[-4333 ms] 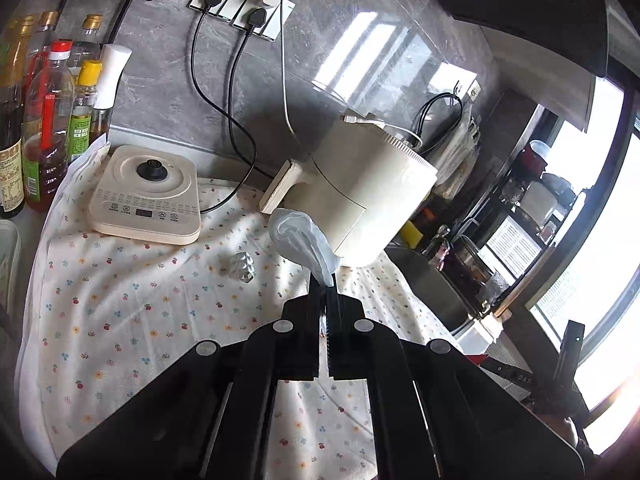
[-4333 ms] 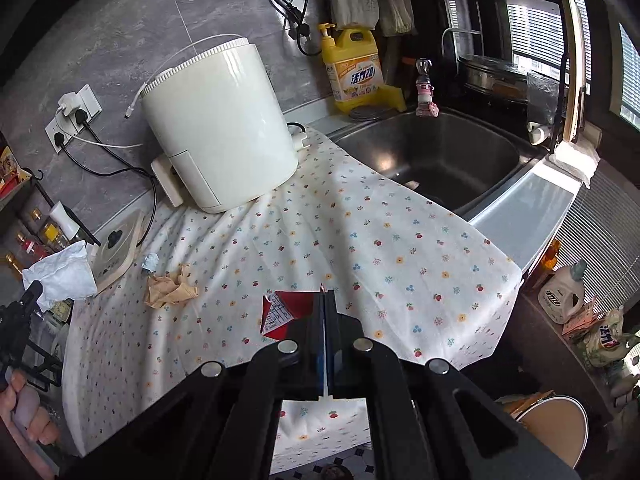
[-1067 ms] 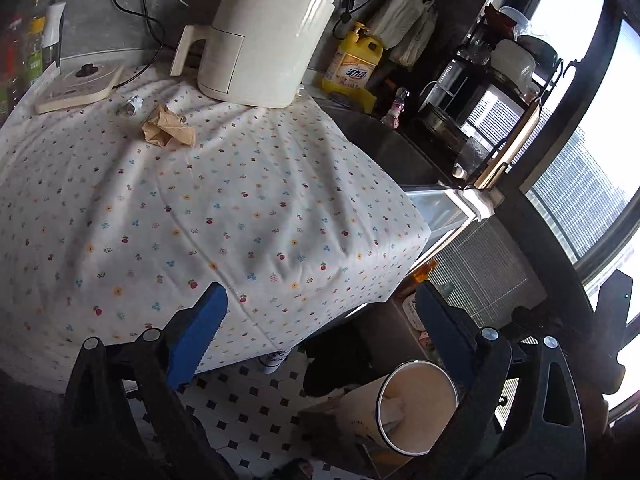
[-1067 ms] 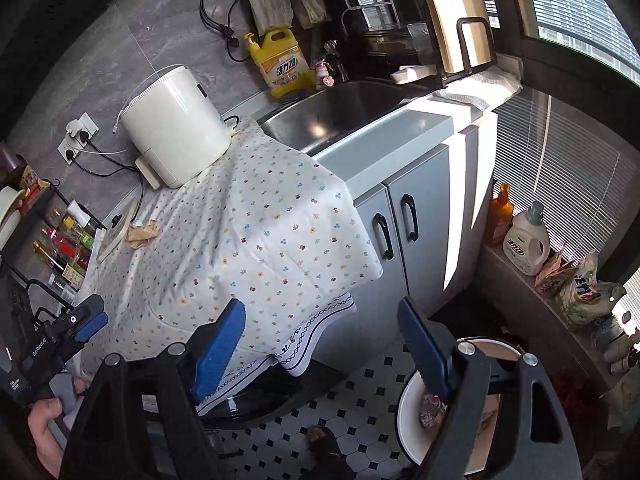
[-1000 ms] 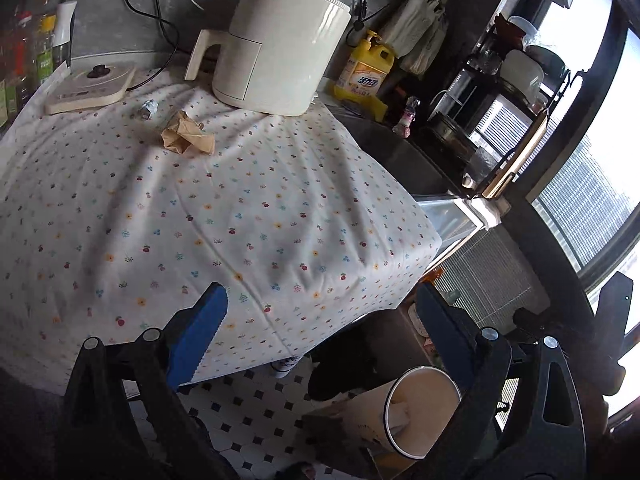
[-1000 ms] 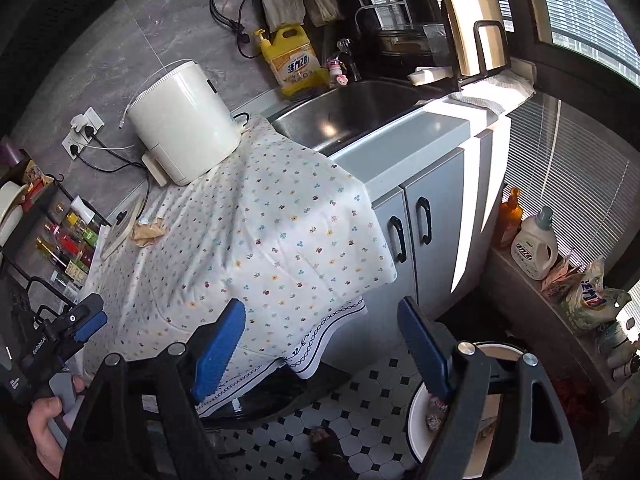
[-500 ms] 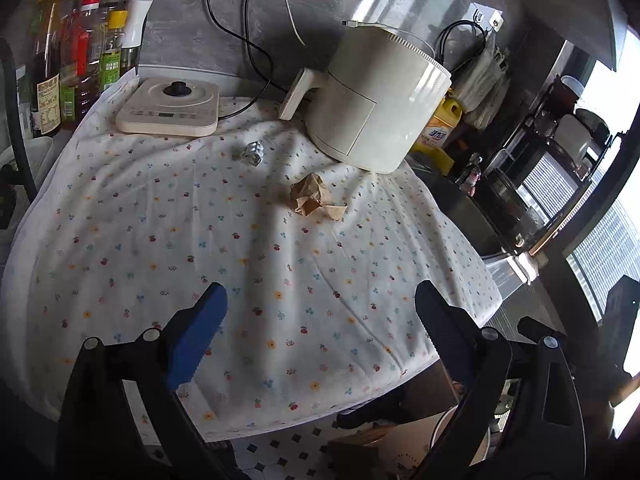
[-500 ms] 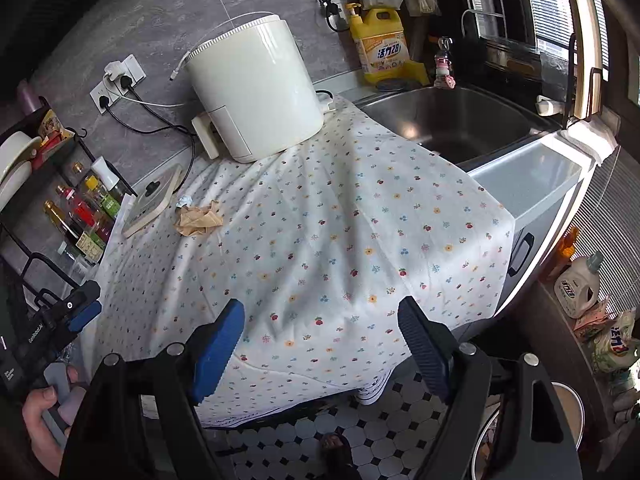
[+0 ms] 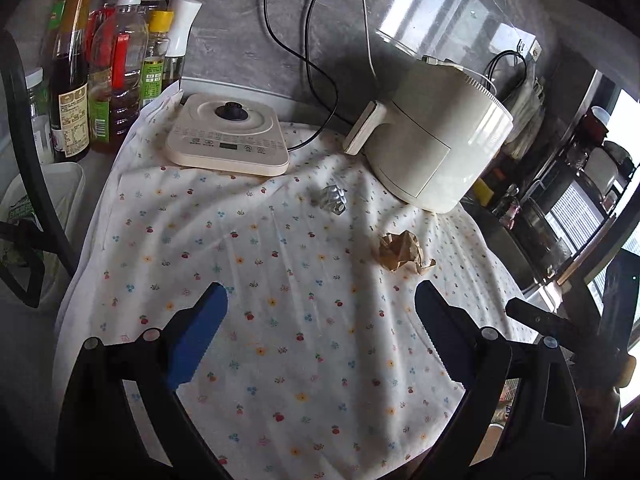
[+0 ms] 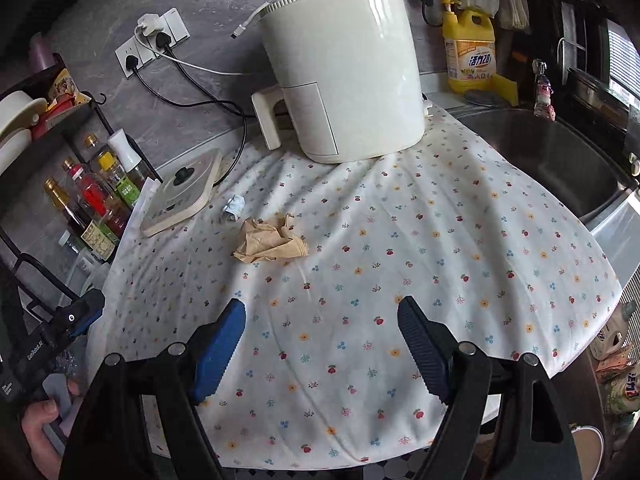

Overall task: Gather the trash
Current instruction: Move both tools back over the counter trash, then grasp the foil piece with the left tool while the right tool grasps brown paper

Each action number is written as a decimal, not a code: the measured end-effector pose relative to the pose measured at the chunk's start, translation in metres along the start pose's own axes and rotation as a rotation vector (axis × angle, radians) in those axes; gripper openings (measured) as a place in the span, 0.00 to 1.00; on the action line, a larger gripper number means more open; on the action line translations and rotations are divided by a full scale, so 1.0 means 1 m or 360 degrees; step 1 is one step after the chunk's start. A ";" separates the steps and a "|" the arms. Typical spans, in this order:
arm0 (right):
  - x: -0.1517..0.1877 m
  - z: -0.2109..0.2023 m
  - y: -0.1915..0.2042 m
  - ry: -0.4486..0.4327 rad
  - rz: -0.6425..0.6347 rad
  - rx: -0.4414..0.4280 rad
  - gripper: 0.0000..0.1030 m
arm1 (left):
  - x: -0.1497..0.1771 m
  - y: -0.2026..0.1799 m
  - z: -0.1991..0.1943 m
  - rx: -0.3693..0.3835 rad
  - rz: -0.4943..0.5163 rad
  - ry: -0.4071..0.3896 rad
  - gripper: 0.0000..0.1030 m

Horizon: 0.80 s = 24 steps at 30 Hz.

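A crumpled brown paper (image 9: 401, 251) (image 10: 272, 239) lies on the flowered tablecloth (image 9: 280, 320) (image 10: 400, 264), in front of the white air fryer. A small crumpled foil-like wad (image 9: 333, 199) (image 10: 233, 207) lies just behind it, near the flat white appliance. My left gripper (image 9: 320, 312) hangs open over the near part of the cloth, nothing between its blue pads. My right gripper (image 10: 322, 320) is open and empty too, short of the brown paper. The left gripper's tip (image 10: 86, 312) and the hand holding it show at the left edge of the right wrist view.
The white air fryer (image 9: 432, 144) (image 10: 344, 72) and a flat white cooker base (image 9: 228, 140) (image 10: 180, 196) stand at the back with cables to wall sockets. Oil and sauce bottles (image 9: 100, 72) line the left. A steel sink (image 10: 560, 160) and yellow detergent jug (image 10: 472, 56) lie right.
Both grippers swung from the bin on the floor back over the counter. The brown paper and the foil wad now lie closer ahead. Both stay open and empty.
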State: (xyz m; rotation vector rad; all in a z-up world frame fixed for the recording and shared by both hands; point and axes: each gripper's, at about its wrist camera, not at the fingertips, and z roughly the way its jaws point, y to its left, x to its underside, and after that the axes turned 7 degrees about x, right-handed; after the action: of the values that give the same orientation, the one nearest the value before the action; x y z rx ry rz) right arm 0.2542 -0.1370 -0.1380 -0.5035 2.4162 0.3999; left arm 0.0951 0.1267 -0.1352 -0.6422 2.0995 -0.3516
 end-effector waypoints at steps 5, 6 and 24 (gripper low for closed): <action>-0.016 0.032 0.033 0.0031 -0.0034 -0.0025 0.75 | -0.010 0.014 0.015 0.0003 0.0021 0.0024 0.91; -0.019 0.039 0.037 0.0033 -0.0034 -0.0022 0.75 | -0.012 0.016 0.018 0.0002 0.0029 0.0021 0.91; -0.050 0.108 0.048 0.0117 0.0026 0.0028 0.01 | -0.050 0.027 0.091 0.0099 0.0043 0.0101 0.78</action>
State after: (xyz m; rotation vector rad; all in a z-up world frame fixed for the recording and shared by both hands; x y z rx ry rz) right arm 0.3253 -0.0387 -0.1797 -0.4987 2.4939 0.3727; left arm 0.1855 0.1764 -0.1656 -0.5722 2.1469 -0.4250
